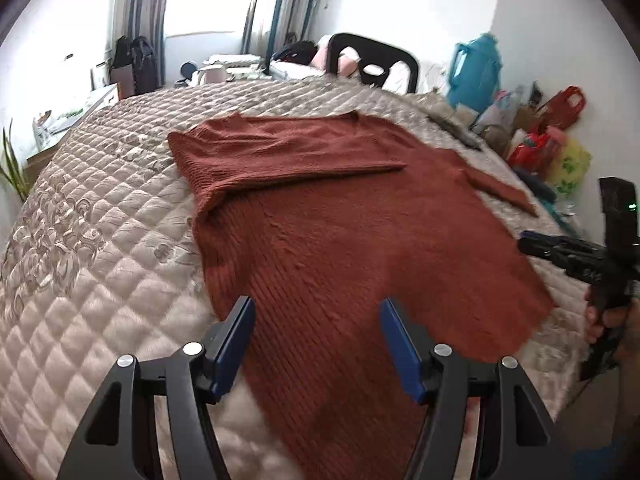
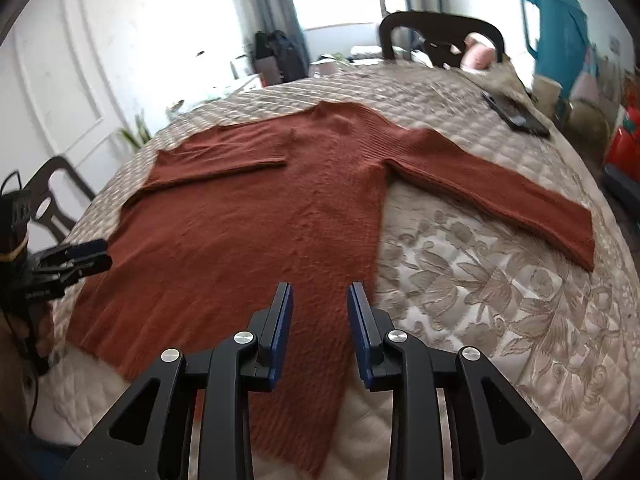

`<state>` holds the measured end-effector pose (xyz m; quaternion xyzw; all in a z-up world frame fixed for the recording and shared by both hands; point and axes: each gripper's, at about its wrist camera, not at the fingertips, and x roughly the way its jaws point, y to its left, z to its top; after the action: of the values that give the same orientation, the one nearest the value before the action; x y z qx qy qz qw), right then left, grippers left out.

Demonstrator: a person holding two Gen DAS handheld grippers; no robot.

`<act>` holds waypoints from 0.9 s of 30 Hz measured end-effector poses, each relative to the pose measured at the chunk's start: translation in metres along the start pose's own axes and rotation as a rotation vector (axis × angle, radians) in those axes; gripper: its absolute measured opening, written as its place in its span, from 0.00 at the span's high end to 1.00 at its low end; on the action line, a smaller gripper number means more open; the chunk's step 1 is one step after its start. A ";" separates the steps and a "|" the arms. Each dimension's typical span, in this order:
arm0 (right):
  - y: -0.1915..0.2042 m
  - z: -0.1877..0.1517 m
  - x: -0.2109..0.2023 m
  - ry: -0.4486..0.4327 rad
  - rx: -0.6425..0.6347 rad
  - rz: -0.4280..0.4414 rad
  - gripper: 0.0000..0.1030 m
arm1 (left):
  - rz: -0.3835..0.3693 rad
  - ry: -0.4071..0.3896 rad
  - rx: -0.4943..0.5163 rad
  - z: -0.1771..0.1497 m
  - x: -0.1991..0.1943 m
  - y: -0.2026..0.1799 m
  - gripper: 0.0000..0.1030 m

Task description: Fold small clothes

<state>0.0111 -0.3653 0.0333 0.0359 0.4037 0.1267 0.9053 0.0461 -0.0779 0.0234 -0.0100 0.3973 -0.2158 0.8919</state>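
A rust-red knit sweater (image 1: 336, 224) lies flat on the quilted bed (image 1: 104, 264). Its left sleeve (image 1: 280, 156) is folded across the chest. Its right sleeve (image 2: 500, 192) lies stretched out to the right on the bed (image 2: 500, 320). The sweater body also shows in the right wrist view (image 2: 240, 240). My left gripper (image 1: 316, 316) is open and empty above the sweater's lower hem. My right gripper (image 2: 320, 304) is open, empty, above the hem near the sweater's right side. Each gripper shows at the edge of the other view: the right one (image 1: 532, 240), the left one (image 2: 96, 256).
A dark chair (image 1: 372, 60) stands at the bed's far side. A black tablet-like object (image 2: 516, 114) lies on the bed at far right. A teal bag (image 1: 476, 68) and coloured bags (image 1: 556, 132) crowd the right side. Another chair (image 2: 52, 200) is at left.
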 end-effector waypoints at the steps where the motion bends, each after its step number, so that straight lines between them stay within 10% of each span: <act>1: 0.002 -0.002 0.000 0.003 -0.014 0.006 0.72 | -0.009 -0.005 0.003 -0.002 -0.003 -0.003 0.35; 16: 0.007 -0.039 -0.009 0.034 -0.201 -0.035 0.73 | -0.020 0.058 0.138 -0.025 0.000 -0.020 0.36; 27: -0.004 -0.025 -0.017 -0.002 -0.078 -0.026 0.71 | -0.020 -0.001 0.050 -0.006 -0.008 -0.009 0.36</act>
<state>-0.0173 -0.3744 0.0280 -0.0044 0.3980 0.1302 0.9081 0.0340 -0.0819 0.0264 0.0084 0.3913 -0.2345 0.8898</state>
